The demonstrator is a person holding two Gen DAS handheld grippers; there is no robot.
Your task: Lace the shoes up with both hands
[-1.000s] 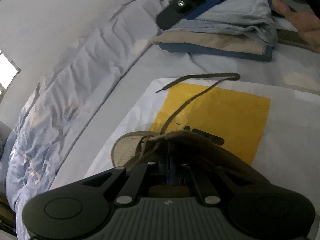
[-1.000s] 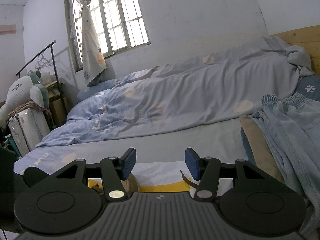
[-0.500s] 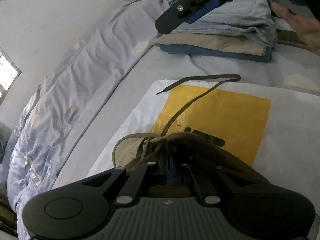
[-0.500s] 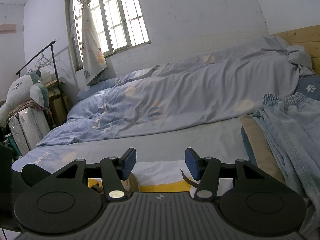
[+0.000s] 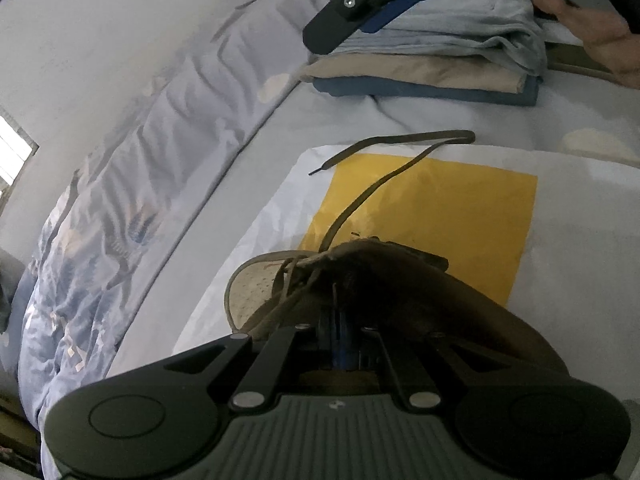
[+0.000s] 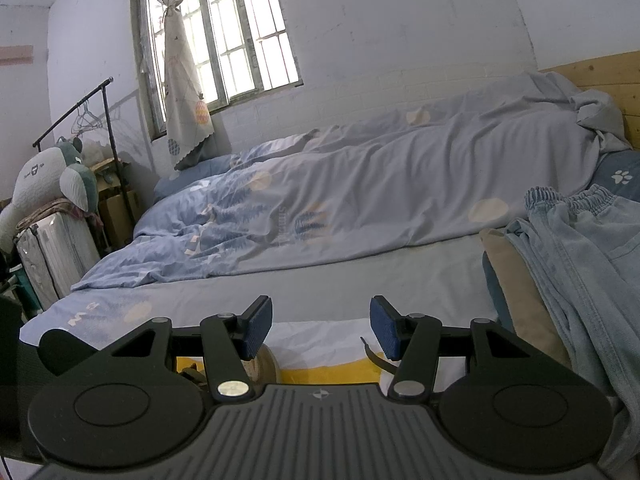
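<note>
A brown shoe [image 5: 404, 280] lies on a white and yellow bag [image 5: 448, 204] on the bed. My left gripper [image 5: 340, 340] is shut on the shoe's upper; its fingertips are hidden by the leather. A dark lace [image 5: 384, 176] runs loose from the shoe across the bag, its tip lying free at the bag's far left. My right gripper [image 6: 320, 328] is open and empty, held well above the bag; it also shows in the left wrist view [image 5: 360, 4]. The shoe's toe [image 6: 264, 364] and the lace's end [image 6: 376, 358] peek out below it.
A pile of folded clothes [image 5: 432, 56] lies beyond the bag. A rumpled blue duvet [image 6: 360, 200] runs along the wall. A window [image 6: 224, 40], a clothes rail [image 6: 80, 104] and a plush toy [image 6: 48, 176] stand at the left.
The left wrist view has shifted slightly. My right gripper has drifted a little in that view. The shoe and the lace lie as before.
</note>
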